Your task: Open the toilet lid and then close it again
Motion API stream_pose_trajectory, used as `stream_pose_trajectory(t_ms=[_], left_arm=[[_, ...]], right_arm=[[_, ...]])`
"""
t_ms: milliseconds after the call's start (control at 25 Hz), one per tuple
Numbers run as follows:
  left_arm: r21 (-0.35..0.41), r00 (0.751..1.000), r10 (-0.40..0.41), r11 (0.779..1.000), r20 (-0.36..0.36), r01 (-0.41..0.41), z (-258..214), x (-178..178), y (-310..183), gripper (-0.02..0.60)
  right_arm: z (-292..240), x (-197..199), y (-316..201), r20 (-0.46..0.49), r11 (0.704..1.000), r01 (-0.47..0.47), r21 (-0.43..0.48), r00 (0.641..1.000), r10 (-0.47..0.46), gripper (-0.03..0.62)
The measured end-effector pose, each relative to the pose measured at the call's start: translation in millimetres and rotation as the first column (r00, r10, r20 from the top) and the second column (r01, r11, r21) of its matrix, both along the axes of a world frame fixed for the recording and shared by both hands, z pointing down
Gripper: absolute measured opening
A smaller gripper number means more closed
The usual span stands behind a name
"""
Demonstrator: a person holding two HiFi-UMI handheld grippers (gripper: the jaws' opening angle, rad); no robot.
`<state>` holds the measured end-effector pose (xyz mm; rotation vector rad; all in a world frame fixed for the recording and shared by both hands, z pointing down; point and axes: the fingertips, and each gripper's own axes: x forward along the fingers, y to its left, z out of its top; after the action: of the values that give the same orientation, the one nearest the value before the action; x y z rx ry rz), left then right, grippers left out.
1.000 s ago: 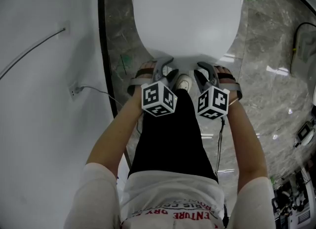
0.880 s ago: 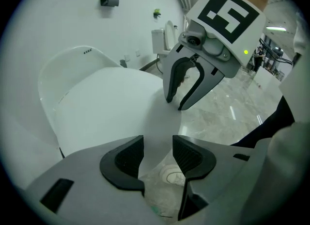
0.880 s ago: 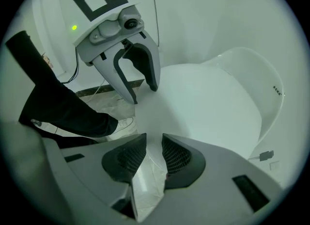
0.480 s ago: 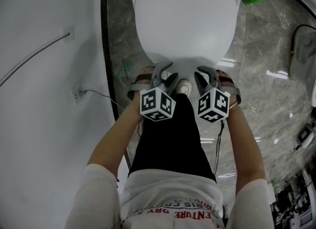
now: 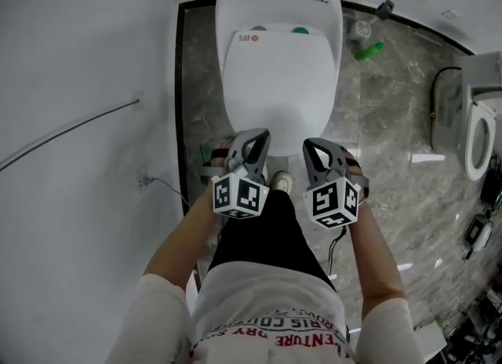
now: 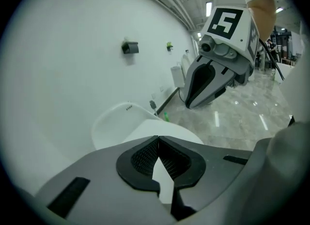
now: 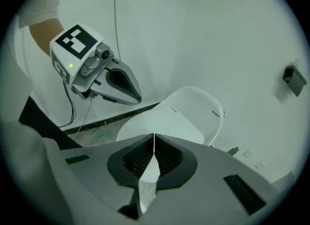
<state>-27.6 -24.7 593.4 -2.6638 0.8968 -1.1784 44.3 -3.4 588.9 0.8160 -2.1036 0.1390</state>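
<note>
Up and away from the lid's front edge come left gripper (image 5: 252, 144) and right gripper (image 5: 315, 153), jaws just closed, pressed together on nothing; toilet lid (image 5: 274, 80) lies shut below; task looks finished.

free: floor (image 5: 392, 166) right of toilet (image 5: 274, 80) | blocked left: wall (image 5: 78, 56) | clutter: green bottle (image 5: 367, 51) on that floor

White toilet lid (image 5: 276, 80); grey veined marble floor (image 5: 392, 135); green bottle (image 5: 367, 51)
</note>
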Motion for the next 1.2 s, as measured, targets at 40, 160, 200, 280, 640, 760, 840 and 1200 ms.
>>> stream_pose_trajectory(t_ms=[40,160,200,280,640,760,840,1200], left_arm=[[0.022,1.000,-0.001,1.000,-0.014,0.002,-21,0,-2,0.009],[0.088,0.998,-0.016,0.996,-0.059,0.021,-83,-4,-7,0.008],[0.105,0.997,-0.026,0.994,-0.076,0.034,-102,-6,-7,0.008],[0.136,0.993,-0.045,0.989,-0.109,0.060,-138,-10,-5,0.008],[0.157,0.930,-0.162,0.962,-0.329,0.223,-275,-39,13,0.008],[0.180,0.896,-0.169,0.948,-0.410,0.262,-324,-42,15,0.008],[0.188,0.872,-0.166,0.942,-0.461,0.279,-352,-44,18,0.008],[0.152,0.772,-0.214,0.916,-0.599,0.372,-434,-64,32,0.008]], right_arm=[[-21,3,-3,0.017,0.999,-0.035,0.010,0.999,0.034,0.018],[-82,7,-11,0.075,0.990,-0.133,0.040,0.989,0.130,0.017],[-101,8,-12,0.091,0.986,-0.158,0.053,0.984,0.153,0.017],[-135,9,-12,0.119,0.977,-0.196,0.079,0.975,0.186,0.015],[-264,-6,3,0.215,0.947,-0.259,0.189,0.952,0.217,0.015],[-299,-7,8,0.252,0.933,-0.285,0.221,0.940,0.228,0.015],[-318,-8,11,0.284,0.921,-0.308,0.237,0.929,0.238,0.015],[-398,-5,24,0.416,0.857,-0.401,0.324,0.874,0.252,0.015]])
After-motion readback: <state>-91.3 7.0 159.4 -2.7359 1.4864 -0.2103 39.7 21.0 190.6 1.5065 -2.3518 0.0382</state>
